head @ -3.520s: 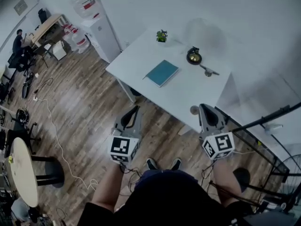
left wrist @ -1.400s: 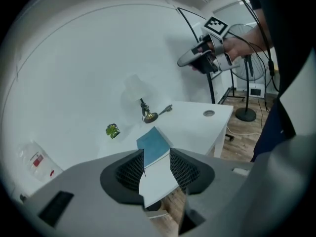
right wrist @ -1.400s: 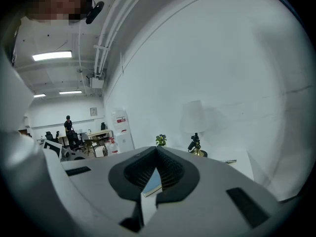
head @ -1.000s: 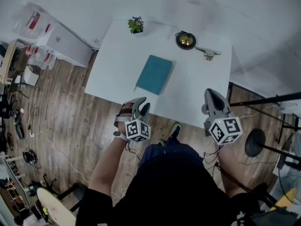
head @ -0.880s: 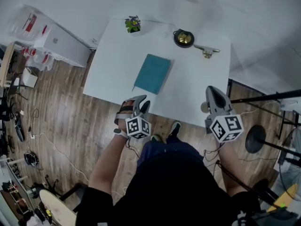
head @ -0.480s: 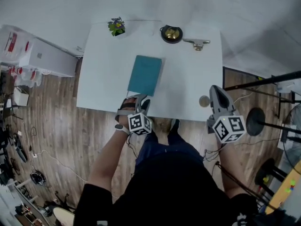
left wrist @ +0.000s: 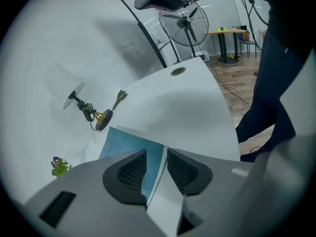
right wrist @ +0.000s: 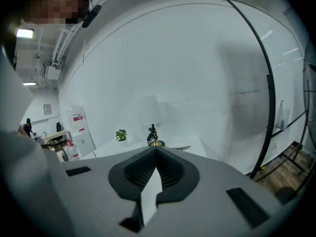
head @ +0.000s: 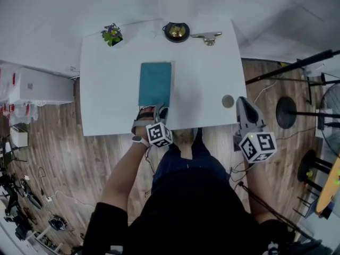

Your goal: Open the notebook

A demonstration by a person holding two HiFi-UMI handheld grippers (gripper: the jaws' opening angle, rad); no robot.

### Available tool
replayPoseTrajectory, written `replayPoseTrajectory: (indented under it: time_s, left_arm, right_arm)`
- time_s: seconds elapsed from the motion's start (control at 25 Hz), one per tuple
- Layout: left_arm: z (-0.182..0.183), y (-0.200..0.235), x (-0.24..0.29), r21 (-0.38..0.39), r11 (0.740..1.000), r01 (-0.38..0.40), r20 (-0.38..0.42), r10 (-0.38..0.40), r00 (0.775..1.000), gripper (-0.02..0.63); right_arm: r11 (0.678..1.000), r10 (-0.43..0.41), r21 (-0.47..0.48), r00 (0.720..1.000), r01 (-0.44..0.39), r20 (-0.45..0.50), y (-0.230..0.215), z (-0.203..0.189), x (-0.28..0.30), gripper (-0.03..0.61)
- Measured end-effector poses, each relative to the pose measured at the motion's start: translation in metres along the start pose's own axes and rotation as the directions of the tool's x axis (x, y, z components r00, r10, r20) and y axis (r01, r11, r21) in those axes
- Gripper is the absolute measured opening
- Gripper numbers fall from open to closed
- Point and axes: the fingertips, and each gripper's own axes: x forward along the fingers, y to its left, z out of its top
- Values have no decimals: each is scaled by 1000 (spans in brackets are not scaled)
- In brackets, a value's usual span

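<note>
A closed teal notebook (head: 155,84) lies flat in the middle of the white table (head: 106,105). My left gripper (head: 154,109) hovers over the notebook's near edge and points steeply down. In the left gripper view its jaws stand a little apart, and the teal notebook (left wrist: 123,143) and its page edge show through the gap of the left gripper (left wrist: 157,153). Nothing is pinched between the pads. My right gripper (head: 242,104) hangs at the table's right front corner, away from the notebook. The tips of the right gripper (right wrist: 155,151) meet with nothing in them.
At the table's far edge stand a small potted plant (head: 112,34), a brass lamp base (head: 176,31) and a metal clip (head: 208,36). A round disc (head: 228,101) lies near the right front corner. Black stands (head: 287,110) and a fan (left wrist: 190,22) are on the floor at the right.
The person has come square up to the table. My left gripper has sunk and tilted down over the notebook's near edge. The right gripper has shifted slightly at the table's right corner.
</note>
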Motion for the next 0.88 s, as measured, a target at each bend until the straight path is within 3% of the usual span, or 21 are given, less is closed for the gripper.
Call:
replayPoseTrajectory:
  time_s: [0.4, 0.88]
  left_arm:
    - [6, -6, 8, 63, 998, 19, -11, -19, 1000, 87]
    - [3, -9, 11, 60, 998, 36, -28, -34, 999, 83]
  right_arm:
    - [999, -37, 28, 999, 37, -5, -9, -11, -11, 5]
    - [999, -7, 34, 1000, 8, -19, -6, -15, -2, 5]
